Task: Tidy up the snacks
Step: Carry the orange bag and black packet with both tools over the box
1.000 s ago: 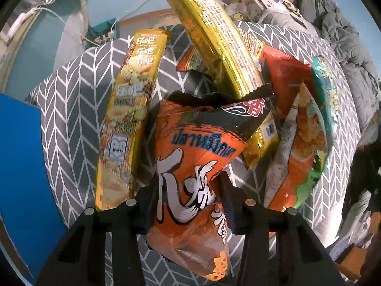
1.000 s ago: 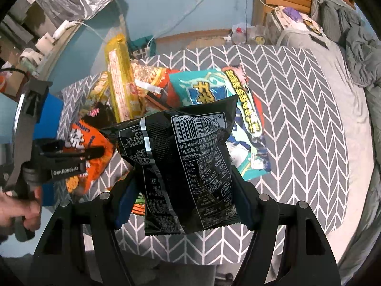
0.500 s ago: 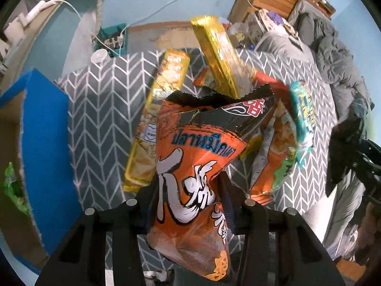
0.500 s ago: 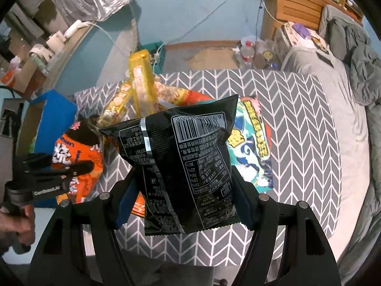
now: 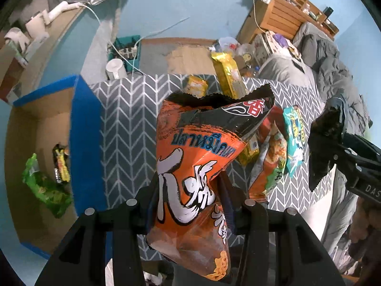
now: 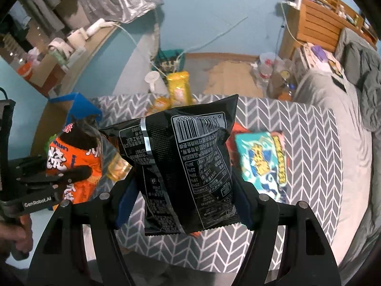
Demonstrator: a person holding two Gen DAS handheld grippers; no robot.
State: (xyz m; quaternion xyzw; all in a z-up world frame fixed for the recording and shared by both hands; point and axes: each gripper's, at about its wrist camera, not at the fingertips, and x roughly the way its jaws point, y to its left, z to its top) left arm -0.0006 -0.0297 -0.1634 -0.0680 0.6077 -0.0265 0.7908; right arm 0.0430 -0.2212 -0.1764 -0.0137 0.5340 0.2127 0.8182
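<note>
We hold a gripper in each hand above a tabletop [image 5: 123, 109] covered in a grey cloth with a white chevron pattern. In the left wrist view, our left gripper [image 5: 190, 205] has its jaws closed narrowly on the lower half of an orange snack bag [image 5: 197, 162] with black top edge and white lettering; the bag stands upright between the jaws and fills the middle of the view. At nine o'clock from it sits a cardboard box with blue edges [image 5: 83, 128], just beside the tabletop, and inside the box lie a green packet [image 5: 45, 186] and a small dark packet [image 5: 60, 164]. At one o'clock, a tall gold packet [image 5: 226, 74] stands tilted among the pile, with a smaller yellow packet [image 5: 196, 85] next to it. At three o'clock lie a teal packet [image 5: 294, 138] and an orange-and-green packet [image 5: 271, 164], overlapping. In the right wrist view, our right gripper [image 6: 183, 197] has its jaws set moderately wide and pressed on both sides of a black snack bag [image 6: 181, 162], held upright with its barcode side facing the camera. At three o'clock from it, the teal packet rests flat on the cloth. At nine o'clock, the left gripper appears with the orange bag, a hand [image 6: 14, 236] around its handle. A grey bed [image 6: 352, 124] borders the tabletop at three o'clock.
</note>
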